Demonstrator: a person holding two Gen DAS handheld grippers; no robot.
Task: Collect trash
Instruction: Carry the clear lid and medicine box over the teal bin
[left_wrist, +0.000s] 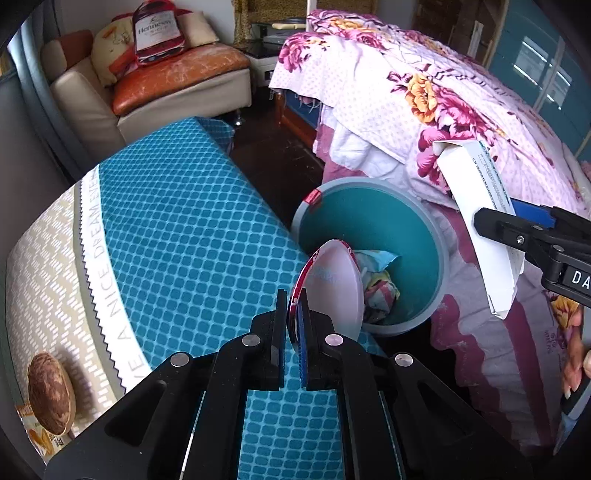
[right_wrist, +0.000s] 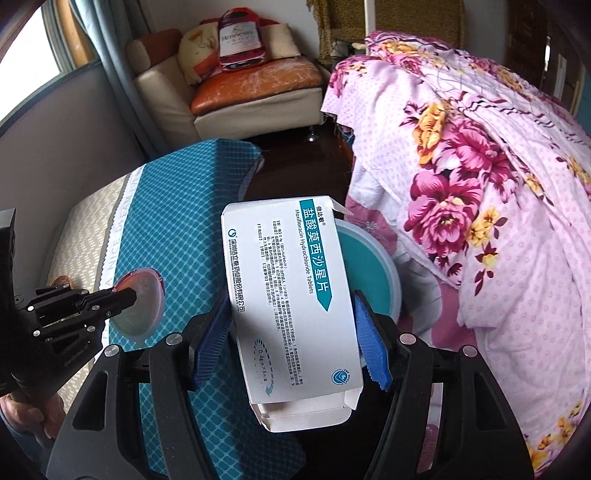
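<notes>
Teal plastic marks the target: a round bin (left_wrist: 373, 254) stands on the floor between the blue-patterned mattress (left_wrist: 177, 236) and the floral bedding (left_wrist: 461, 110), with crumpled wrappers (left_wrist: 376, 288) already inside.

Both pieces of trash are being carried to it. A thin round lid (left_wrist: 328, 284) is pinched edge-on in the left hand-held gripper (left_wrist: 293, 332), whose jaws are nearly closed on it; in the left wrist view it hangs at the bin's rim at about 7 o'clock. A white medicine carton (right_wrist: 291, 299), its end flaps open, is clamped across its width by the right hand-held gripper (right_wrist: 291, 339), just above the bin's 3 o'clock side.

The next move is judged to be a release over the opening, each item centred first. The lid could be tipped outside the near rim. The long carton may be caught by the bedding that overhangs the bin.

An armchair (left_wrist: 155, 85) is seen at 11 o'clock, well apart.
</notes>
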